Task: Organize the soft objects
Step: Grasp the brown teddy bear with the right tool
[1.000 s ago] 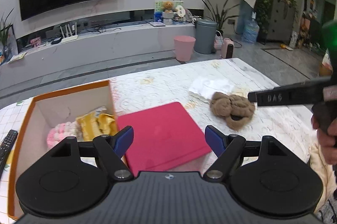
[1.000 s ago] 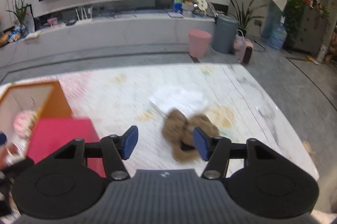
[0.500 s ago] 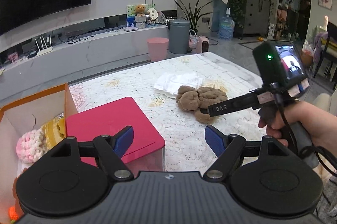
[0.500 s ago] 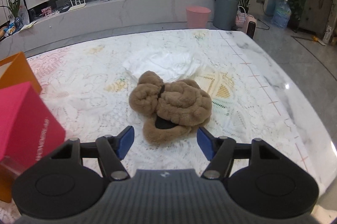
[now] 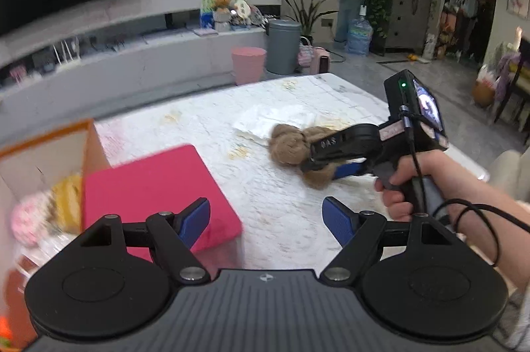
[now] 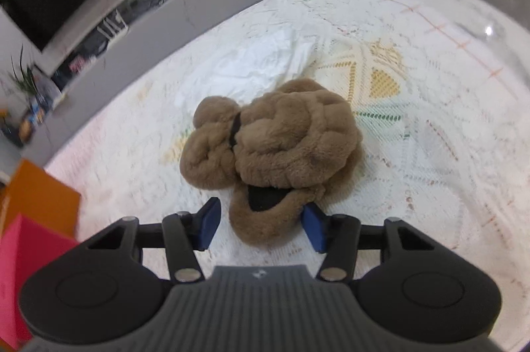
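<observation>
The worktop [image 6: 430, 126], covered in a pale lace cloth, is showing bare cloth between the brown plush toy [image 6: 275, 150] and its rounded far-right corner, where the marble edge is dropping off to the floor. Toward the worktop's left edge, an orange-rimmed box [image 5: 49, 150] and a pink flat box [image 5: 149, 186] are crowding the surface; a pink knitted item [image 5: 26, 219] and something yellow [image 5: 68, 199] are sitting inside the orange-rimmed one. A crumpled white cloth [image 6: 261, 60] is lying just behind the toy, touching it.

The right gripper [image 6: 261, 224] is sitting low over the worktop with its jaws apart, and the toy's near lobe is lying between the blue pads [image 6: 314, 231]; the right pad is touching the fur, the left standing just clear.

The left gripper [image 5: 266, 221] is hovering with jaws wide apart, holding nothing, near the pink box's corner.
</observation>
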